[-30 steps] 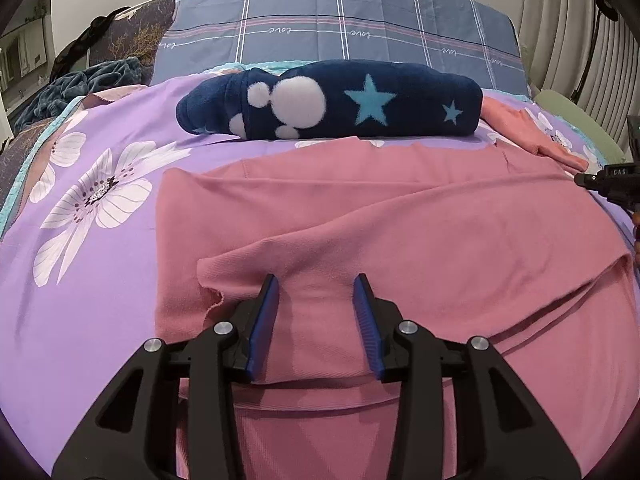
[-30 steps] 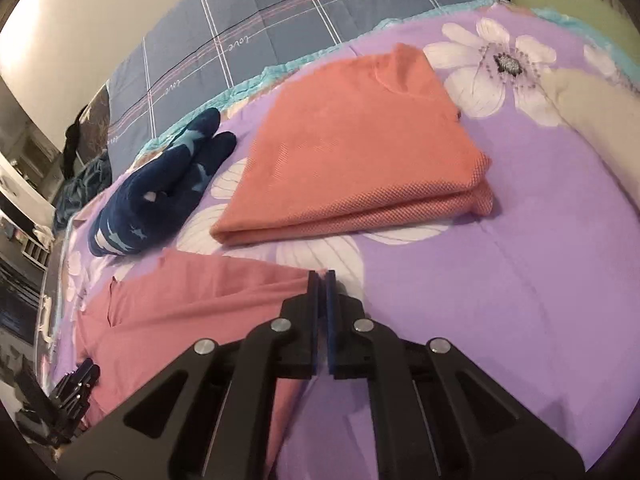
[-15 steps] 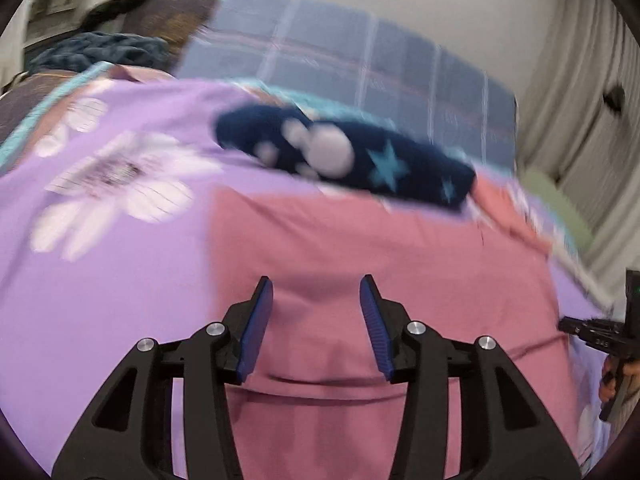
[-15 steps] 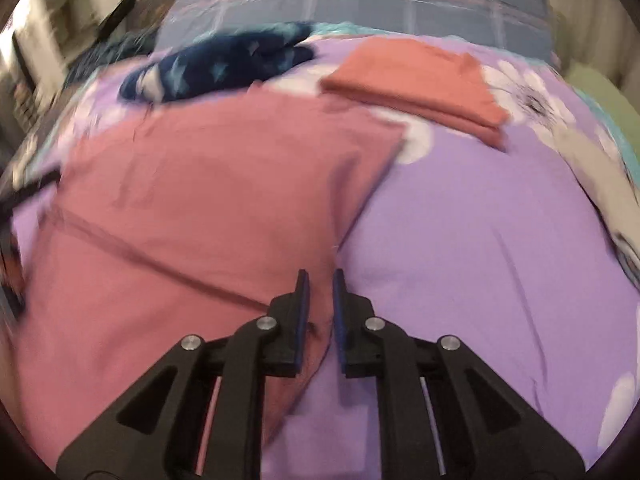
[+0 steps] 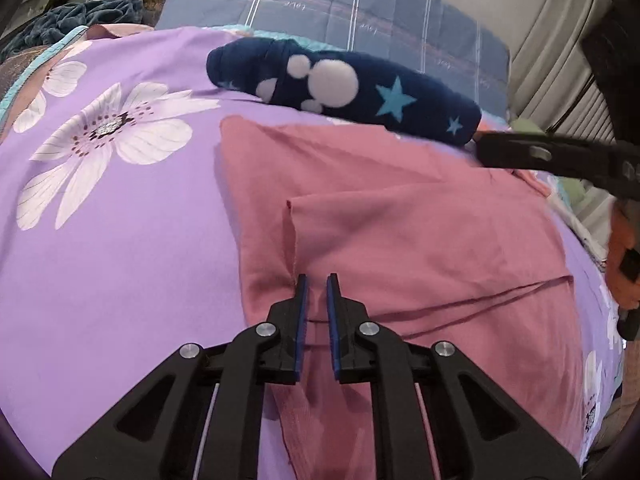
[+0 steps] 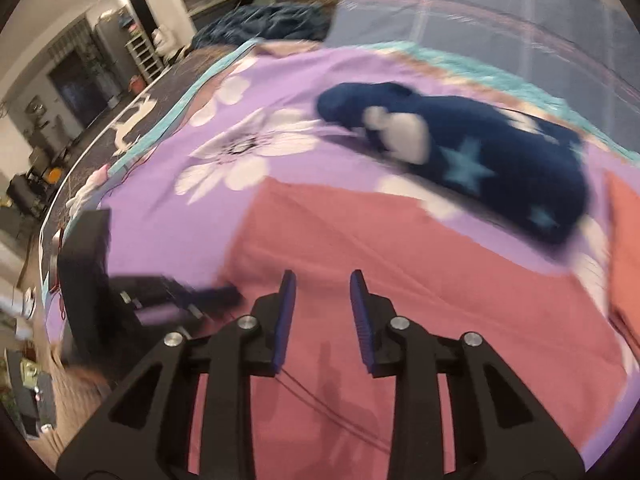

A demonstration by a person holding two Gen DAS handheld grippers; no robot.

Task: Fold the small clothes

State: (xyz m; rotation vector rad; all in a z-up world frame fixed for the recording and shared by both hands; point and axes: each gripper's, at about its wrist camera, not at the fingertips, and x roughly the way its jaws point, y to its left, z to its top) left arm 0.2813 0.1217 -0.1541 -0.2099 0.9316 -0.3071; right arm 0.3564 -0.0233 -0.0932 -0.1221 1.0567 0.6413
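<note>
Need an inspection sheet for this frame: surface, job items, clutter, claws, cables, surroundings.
Surface: purple floral bedsheet, bare at left.
Job's things: pink garment spread flat, one flap folded over; folded orange garment at its right edge.
Clutter: navy star-print fleece beyond the pink garment; grey plaid pillow behind.
Grippers: left claw closing, pink fabric between its jaws; right claw opening over the garment, holding nothing.
Cables: nothing seen.
Surroundings: curtain at right; shelving far left, blurred.
</note>
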